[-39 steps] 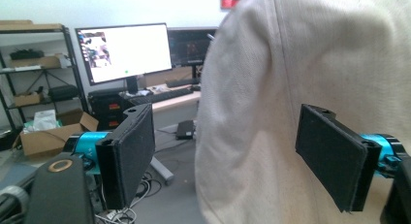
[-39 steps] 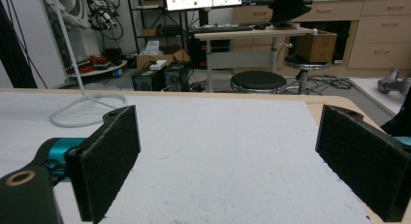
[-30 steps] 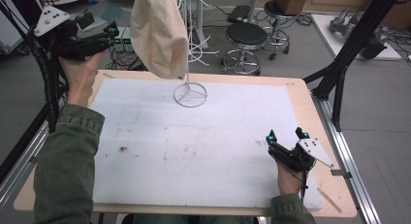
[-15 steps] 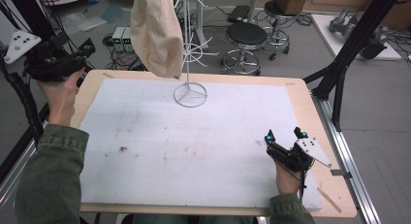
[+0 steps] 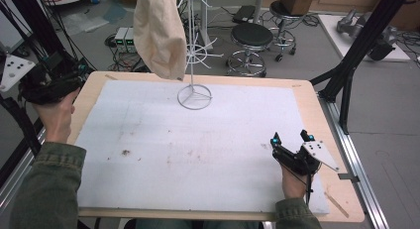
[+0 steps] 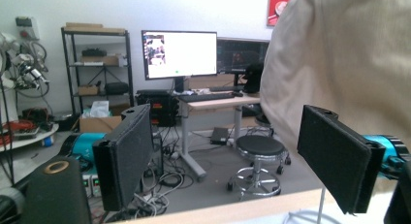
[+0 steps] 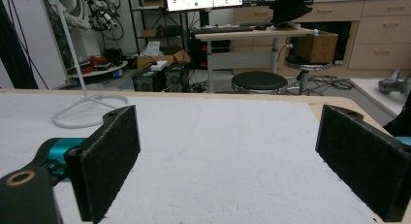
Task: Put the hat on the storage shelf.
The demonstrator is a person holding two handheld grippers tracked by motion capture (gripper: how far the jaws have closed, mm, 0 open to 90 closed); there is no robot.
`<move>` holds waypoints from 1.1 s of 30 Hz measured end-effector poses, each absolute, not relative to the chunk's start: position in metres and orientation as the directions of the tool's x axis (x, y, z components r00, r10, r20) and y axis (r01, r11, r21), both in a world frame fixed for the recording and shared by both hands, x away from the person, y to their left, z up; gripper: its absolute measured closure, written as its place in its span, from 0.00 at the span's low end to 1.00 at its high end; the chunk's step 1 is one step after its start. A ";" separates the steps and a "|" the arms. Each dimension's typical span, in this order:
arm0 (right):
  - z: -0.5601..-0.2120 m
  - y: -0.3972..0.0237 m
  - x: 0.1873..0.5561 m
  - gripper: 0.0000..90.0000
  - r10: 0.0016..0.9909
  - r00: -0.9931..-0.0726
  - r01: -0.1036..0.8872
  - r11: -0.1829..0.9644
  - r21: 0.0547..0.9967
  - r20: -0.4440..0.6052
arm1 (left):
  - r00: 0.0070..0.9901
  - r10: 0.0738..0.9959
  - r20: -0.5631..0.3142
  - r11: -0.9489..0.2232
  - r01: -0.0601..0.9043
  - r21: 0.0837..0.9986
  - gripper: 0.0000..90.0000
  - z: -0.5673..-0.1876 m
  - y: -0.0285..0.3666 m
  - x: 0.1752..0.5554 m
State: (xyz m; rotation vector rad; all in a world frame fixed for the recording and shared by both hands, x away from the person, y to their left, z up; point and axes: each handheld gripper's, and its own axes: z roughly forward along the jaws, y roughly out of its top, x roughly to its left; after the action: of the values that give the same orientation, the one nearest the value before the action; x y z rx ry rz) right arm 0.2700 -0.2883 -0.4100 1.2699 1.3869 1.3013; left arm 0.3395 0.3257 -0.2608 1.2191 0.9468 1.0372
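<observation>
A cream cloth (image 5: pixel 161 35) hangs from a white wire stand (image 5: pixel 190 50) whose ring base (image 5: pixel 194 96) rests at the back of the table. My left gripper (image 5: pixel 69 75) is held just off the table's back left corner, apart from the cloth. Its own view has the jaws open with nothing between them (image 6: pixel 232 161), and the cloth (image 6: pixel 349 64) hangs ahead at the right. My right gripper (image 5: pixel 291 138) rests low over the mat at the front right, open and empty (image 7: pixel 232 161), with the stand base (image 7: pixel 87 110) far off to its left.
A white foam mat (image 5: pixel 198 149) covers the wooden table (image 5: pixel 307 95). Black frame posts stand at the left (image 5: pixel 20 115) and the back right (image 5: pixel 346 75). Stools (image 5: pixel 252 38), cables and power boxes (image 5: pixel 124 38) sit on the floor behind the table.
My left gripper has drawn away from the cloth, moving left and nearer until it is past the table's left edge. The cloth still hangs on the stand. The right gripper has stayed put.
</observation>
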 end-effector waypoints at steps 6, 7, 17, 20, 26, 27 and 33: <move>-0.410 -0.287 0.270 0.09 0.987 -0.150 0.130 -0.046 0.990 0.065 | 0.252 0.968 -0.024 0.051 -0.105 0.993 0.22 -0.281 0.327 0.332; -0.410 -0.287 0.270 0.09 0.987 -0.150 0.130 -0.046 0.991 0.065 | 0.247 0.969 -0.025 0.052 -0.101 0.993 0.22 -0.284 0.327 0.331; -0.410 -0.287 0.270 0.09 0.986 -0.150 0.130 -0.046 0.990 0.066 | 0.210 0.977 -0.031 0.050 -0.089 0.995 0.22 -0.316 0.328 0.320; -0.410 -0.287 0.270 0.09 0.986 -0.151 0.128 -0.044 0.991 0.063 | 0.200 0.979 -0.038 0.056 -0.083 0.995 0.22 -0.327 0.329 0.316; -0.410 -0.287 0.270 0.09 0.986 -0.155 0.127 -0.038 0.991 0.058 | 0.187 0.981 -0.055 0.070 -0.073 0.995 0.22 -0.345 0.331 0.309; -0.410 -0.287 0.270 0.09 0.986 -0.155 0.127 -0.039 0.991 0.059 | 0.184 0.981 -0.057 0.071 -0.070 0.995 0.22 -0.347 0.332 0.308; -0.410 -0.287 0.270 0.09 0.986 -0.152 0.128 -0.043 0.991 0.062 | 0.166 0.984 -0.058 0.070 -0.063 0.996 0.22 -0.368 0.333 0.298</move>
State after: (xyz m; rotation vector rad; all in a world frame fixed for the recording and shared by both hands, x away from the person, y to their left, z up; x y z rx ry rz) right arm 0.2700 -0.2869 -0.4103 1.2634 1.3933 1.3026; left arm 0.2982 0.3329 -0.3679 1.1855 1.0683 1.0735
